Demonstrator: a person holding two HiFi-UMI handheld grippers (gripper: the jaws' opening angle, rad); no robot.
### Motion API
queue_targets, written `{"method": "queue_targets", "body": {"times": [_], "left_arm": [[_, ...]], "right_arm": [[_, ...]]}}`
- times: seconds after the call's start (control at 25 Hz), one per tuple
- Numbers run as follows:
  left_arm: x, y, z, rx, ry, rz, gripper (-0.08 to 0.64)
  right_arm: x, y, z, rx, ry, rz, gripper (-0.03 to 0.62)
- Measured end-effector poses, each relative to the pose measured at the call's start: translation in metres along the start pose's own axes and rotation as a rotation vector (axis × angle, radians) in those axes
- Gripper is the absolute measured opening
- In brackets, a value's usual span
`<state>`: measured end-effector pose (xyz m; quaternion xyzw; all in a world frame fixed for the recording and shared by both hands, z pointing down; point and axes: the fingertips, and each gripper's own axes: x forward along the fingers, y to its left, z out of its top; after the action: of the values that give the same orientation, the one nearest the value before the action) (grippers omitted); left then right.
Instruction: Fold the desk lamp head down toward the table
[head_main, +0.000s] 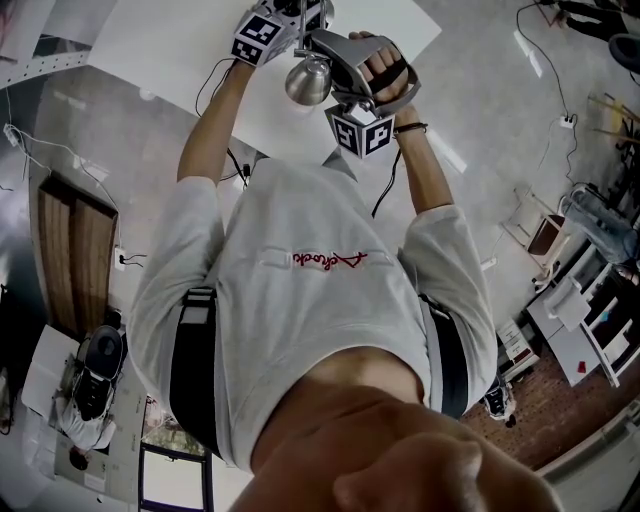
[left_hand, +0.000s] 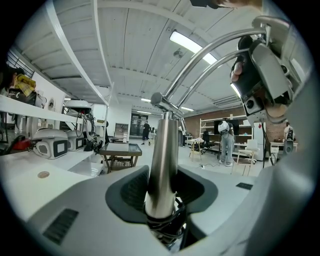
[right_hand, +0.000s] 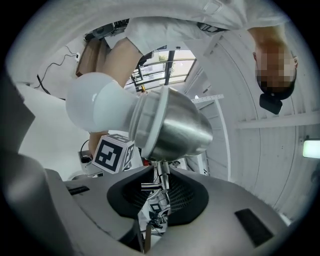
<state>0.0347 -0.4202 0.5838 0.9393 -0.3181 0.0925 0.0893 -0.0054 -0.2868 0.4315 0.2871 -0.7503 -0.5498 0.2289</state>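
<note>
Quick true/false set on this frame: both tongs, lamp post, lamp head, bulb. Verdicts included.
1. The left tongs are clamped on the lamp's chrome post. True.
2. Nothing is between the right tongs. False: the lamp's thin neck stands between them.
3. The lamp head has no bulb. False: a white bulb sits in it.
4. Both tongs are held over a white table. True.

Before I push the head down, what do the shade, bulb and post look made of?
Shade: metal, satin silver finish, with soft streaked highlights. Bulb: matte white and opaque; glass or plastic, cannot tell. Post: metal tube, polished, seemingly chrome or steel; it mirrors the room.
</note>
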Motion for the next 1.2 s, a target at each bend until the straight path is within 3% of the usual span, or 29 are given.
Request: {"method": "queue_targets", "body": {"times": [0.48,0.8,1.2], "left_arm": [[0.001,-0.004,-0.001,0.003,0.014,-0.006,0.178],[0.0,-0.002,0.002,0.004,0.007,-0.001,0.178],[0.001,-0.004,-0.001,0.0,0.014,0.0,0.179]], "right_arm": [[-0.012,0.019,0.003,-0.052,-0.022,-0.068,0.092],[-0.015,0.046,0.004,-0.088,-0.022,-0.034,0.115],[-0.015,0.045,0.003,-0.049,-0.007,-0.032,0.125]]}}
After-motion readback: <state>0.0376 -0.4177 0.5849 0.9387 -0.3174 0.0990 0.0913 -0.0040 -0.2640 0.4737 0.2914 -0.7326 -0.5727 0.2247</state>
